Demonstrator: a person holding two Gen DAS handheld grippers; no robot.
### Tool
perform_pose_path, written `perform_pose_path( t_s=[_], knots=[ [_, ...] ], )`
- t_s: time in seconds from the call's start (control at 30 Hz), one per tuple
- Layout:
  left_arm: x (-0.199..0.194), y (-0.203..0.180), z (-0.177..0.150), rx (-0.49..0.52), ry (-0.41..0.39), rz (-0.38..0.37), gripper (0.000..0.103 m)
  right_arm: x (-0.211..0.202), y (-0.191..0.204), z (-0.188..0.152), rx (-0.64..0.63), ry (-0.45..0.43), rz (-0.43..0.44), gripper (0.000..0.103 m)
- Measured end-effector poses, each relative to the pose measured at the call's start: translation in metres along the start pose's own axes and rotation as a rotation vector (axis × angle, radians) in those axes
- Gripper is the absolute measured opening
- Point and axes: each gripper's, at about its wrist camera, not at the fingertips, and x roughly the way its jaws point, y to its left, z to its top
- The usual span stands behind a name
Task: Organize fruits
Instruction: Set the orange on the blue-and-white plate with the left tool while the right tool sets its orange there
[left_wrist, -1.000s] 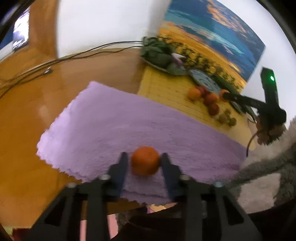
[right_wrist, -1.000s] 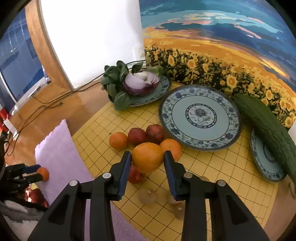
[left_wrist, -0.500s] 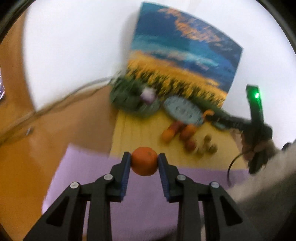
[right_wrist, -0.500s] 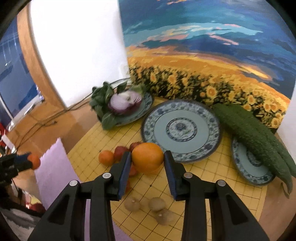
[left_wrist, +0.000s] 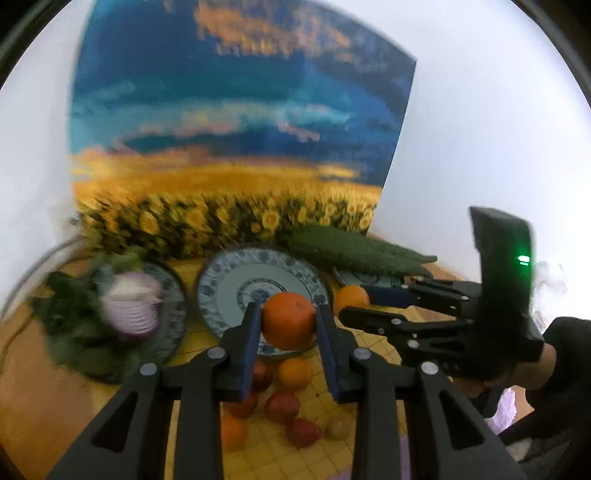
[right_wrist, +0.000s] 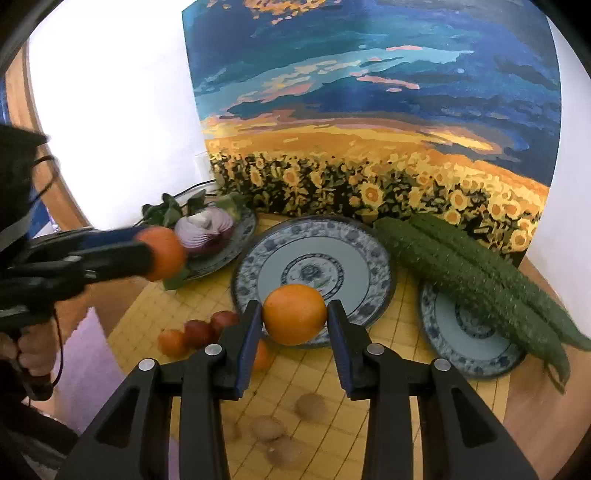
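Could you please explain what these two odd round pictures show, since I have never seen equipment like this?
No robot here: a person holds a two-finger gripper in each hand, each carrying a fisheye camera looking along its fingers. One picture is from the left gripper, clamping an orange; the other from the right gripper, clamping a second orange. Each view also catches the other gripper from the side. Both hang near an empty blue-patterned plate on a yellow grid mat. Around it lie loose oranges and red fruits, small brown round things, a plate of greens with a purple onion, and bumpy green gourds across a smaller plate, before a sunflower painting.
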Motion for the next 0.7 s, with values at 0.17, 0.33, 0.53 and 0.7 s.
perform_pose_path(
  t_s=[0.17, 0.33, 0.53, 0.7],
  knots=[
    [0.049, 0.013, 0.004, -0.083, 0.105, -0.07, 0.031, 0.026, -0.011, 0.002, 0.009, 0.039, -0.007, 0.037],
    [0.08, 0.028, -0.001, -0.151, 0.182, -0.083, 0.031, 0.054, -0.009, 0.001, -0.058, 0.093, -0.053, 0.037],
    [0.097, 0.037, -0.006, -0.201, 0.232, -0.12, 0.031, 0.07, -0.004, 0.002, -0.107, 0.139, -0.053, 0.037],
    [0.104, 0.042, -0.007, -0.215, 0.256, -0.104, 0.032, 0.076, -0.002, 0.005, -0.11, 0.152, -0.06, 0.037]
  ],
)
